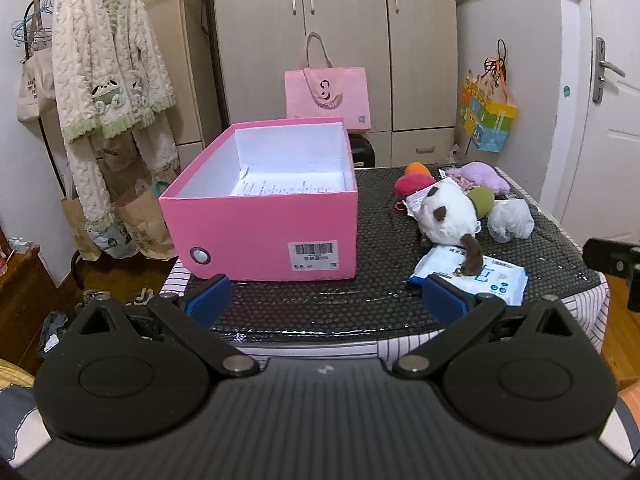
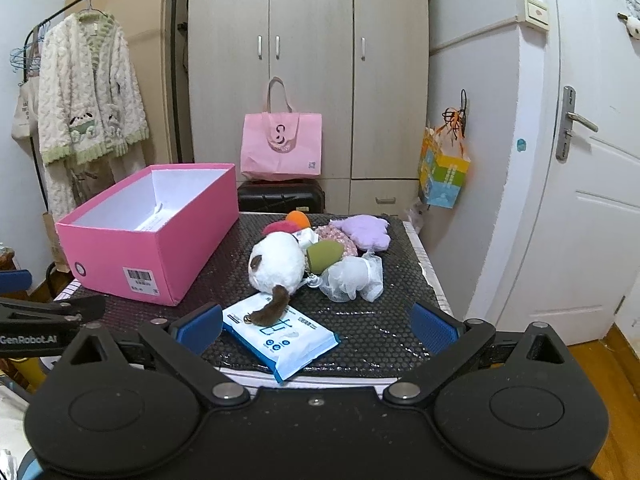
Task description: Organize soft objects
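Note:
An open pink box (image 1: pixel 264 236) (image 2: pixel 152 252) stands on the left of a black mat (image 1: pixel 380 300) (image 2: pixel 380 332); only a sheet of paper shows inside. To its right lies a heap of soft items: a white and brown plush cat (image 1: pixel 448 212) (image 2: pixel 276 264), a green plush (image 1: pixel 482 200) (image 2: pixel 324 256), a white mesh bundle (image 1: pixel 512 218) (image 2: pixel 354 278), a purple plush (image 1: pixel 486 174) (image 2: pixel 366 232), a pink heart (image 1: pixel 410 184) and an orange ball (image 1: pixel 418 169) (image 2: pixel 299 219). A blue-white wipes pack (image 1: pixel 468 278) (image 2: pixel 278 334) lies under the cat's tail. My left gripper (image 1: pixel 326 300) and right gripper (image 2: pixel 318 326) hover open at the near edge, holding nothing.
A pink tote bag (image 1: pixel 326 94) (image 2: pixel 280 146) sits on a black suitcase (image 2: pixel 280 196) before a wardrobe (image 2: pixel 312 60). A fluffy robe (image 1: pixel 106 64) hangs on a rack at left, paper bags (image 1: pixel 140 224) below. A white door (image 2: pixel 592 184) is at right, with a colourful bag (image 2: pixel 442 172) hanging beside it.

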A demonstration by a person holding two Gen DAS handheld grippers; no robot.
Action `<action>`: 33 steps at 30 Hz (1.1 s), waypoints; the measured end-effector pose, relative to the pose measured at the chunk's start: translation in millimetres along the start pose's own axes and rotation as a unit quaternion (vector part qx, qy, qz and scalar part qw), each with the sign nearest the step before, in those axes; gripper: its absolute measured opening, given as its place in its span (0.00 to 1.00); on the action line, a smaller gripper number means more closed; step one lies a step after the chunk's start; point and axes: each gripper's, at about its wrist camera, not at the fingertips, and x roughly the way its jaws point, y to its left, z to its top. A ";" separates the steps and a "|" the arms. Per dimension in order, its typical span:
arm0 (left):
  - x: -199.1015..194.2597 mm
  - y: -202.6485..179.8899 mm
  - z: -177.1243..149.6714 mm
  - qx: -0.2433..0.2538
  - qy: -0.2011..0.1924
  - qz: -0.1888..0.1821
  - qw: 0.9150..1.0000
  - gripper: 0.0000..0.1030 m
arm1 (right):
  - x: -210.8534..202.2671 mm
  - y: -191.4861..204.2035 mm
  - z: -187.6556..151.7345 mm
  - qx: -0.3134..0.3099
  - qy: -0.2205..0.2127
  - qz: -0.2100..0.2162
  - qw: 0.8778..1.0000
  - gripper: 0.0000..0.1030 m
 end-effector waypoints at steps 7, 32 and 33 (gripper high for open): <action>6.5 6.6 -2.5 -0.009 0.013 0.005 1.000 1.00 | 1.0 3.5 0.3 0.002 0.006 -0.004 1.000 0.99; 2.4 3.2 -4.5 -0.021 0.024 0.002 0.999 1.00 | -1.0 -1.6 -1.3 0.013 0.006 -0.001 1.000 0.99; 0.7 2.3 -4.5 -0.020 0.023 0.003 1.000 1.00 | -2.3 -1.8 -1.4 0.012 0.004 0.002 1.000 0.99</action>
